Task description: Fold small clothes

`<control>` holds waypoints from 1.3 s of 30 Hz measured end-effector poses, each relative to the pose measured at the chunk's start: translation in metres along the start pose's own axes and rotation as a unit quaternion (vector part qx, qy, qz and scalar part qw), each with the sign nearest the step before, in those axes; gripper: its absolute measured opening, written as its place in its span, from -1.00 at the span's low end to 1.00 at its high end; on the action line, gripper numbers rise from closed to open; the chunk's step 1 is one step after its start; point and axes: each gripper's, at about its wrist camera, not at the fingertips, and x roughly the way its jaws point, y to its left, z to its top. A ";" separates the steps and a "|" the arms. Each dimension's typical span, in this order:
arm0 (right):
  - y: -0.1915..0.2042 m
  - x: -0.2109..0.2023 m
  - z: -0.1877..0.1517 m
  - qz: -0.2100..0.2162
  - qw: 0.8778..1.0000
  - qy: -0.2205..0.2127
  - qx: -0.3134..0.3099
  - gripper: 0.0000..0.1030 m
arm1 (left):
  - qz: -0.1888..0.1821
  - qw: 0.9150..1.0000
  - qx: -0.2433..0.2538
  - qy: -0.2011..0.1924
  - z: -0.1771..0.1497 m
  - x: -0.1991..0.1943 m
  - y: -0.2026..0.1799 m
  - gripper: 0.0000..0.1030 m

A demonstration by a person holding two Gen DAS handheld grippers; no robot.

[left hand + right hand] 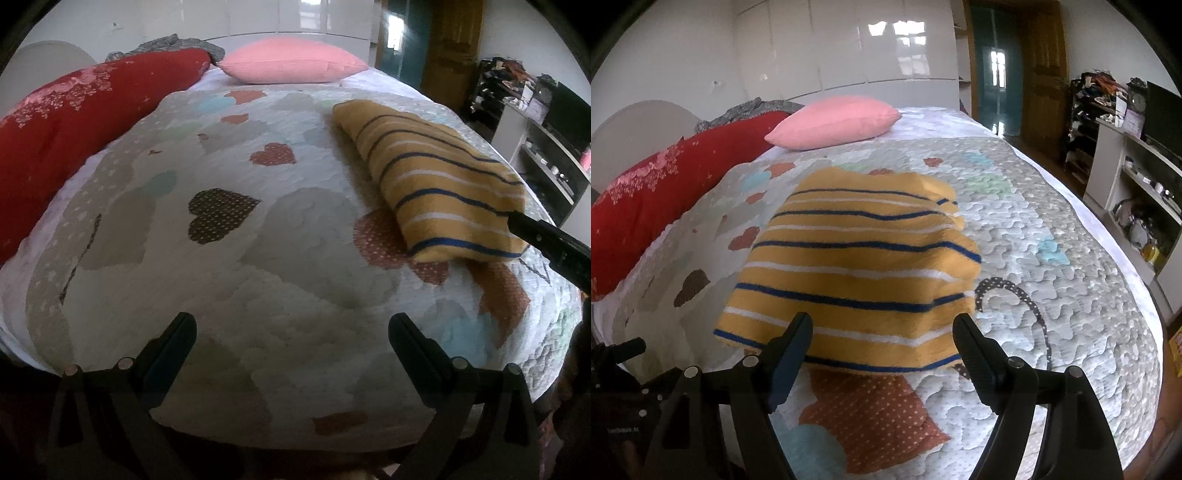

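Observation:
A folded yellow garment with blue and white stripes lies flat on the heart-patterned quilt. My right gripper is open, its two fingers standing wide over the garment's near edge, and the pads do not press on the cloth. In the left wrist view the garment sits to the right, and a black finger of the right gripper reaches its near corner. To the left of the garment, my left gripper hangs open over bare quilt with nothing between its fingers.
A pink pillow lies at the head of the bed. A red blanket runs along the left side. White shelves with clutter stand beyond the bed's right edge. The near bed edge is just below both grippers.

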 end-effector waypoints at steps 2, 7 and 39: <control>0.001 0.001 -0.001 0.000 1.000 0.002 -0.002 0.61 | 0.003 1.000 0.000 -0.001 0.000 0.001 0.001 1.00; 0.003 0.000 -0.005 0.000 1.000 0.004 -0.006 0.61 | 0.011 1.000 0.003 0.001 -0.001 0.002 -0.001 1.00; 0.019 0.000 -0.030 0.012 0.999 0.015 -0.044 0.68 | 0.001 1.000 0.009 0.016 -0.006 0.006 -0.006 1.00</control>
